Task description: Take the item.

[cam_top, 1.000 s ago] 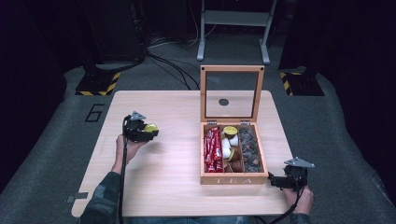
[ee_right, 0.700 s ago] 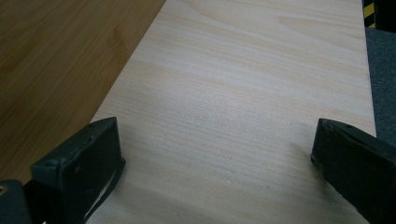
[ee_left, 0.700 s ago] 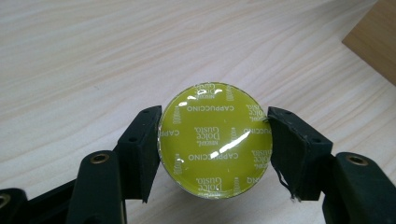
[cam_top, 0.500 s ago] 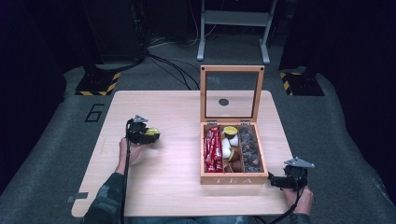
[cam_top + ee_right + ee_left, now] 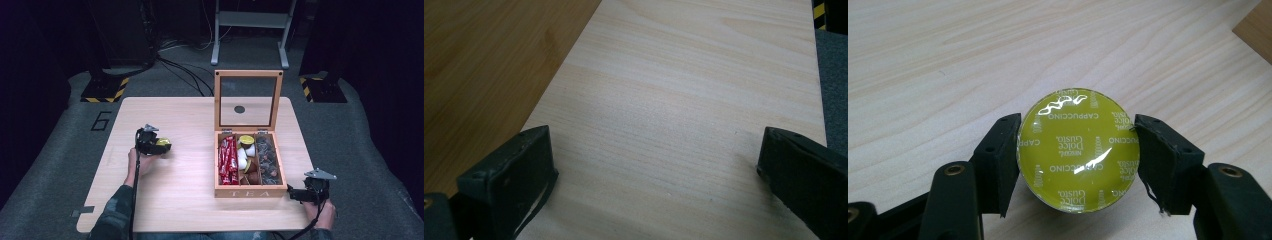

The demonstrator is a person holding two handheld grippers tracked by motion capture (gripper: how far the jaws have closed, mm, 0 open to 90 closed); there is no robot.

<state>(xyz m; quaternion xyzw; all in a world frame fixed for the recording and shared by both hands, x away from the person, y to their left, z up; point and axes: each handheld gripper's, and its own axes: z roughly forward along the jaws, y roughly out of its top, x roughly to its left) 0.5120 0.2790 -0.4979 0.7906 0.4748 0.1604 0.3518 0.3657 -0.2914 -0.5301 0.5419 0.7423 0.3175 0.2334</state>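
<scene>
The left gripper point(image 5: 161, 145) clamps a yellow-green coffee capsule point(image 5: 1079, 150) by its rim, low over the table's point(image 5: 190, 200) left half, well apart from the open tea box point(image 5: 250, 191). To set it down well, lower it flat, then release. The right gripper point(image 5: 296, 194) rests open near the front right corner.
</scene>
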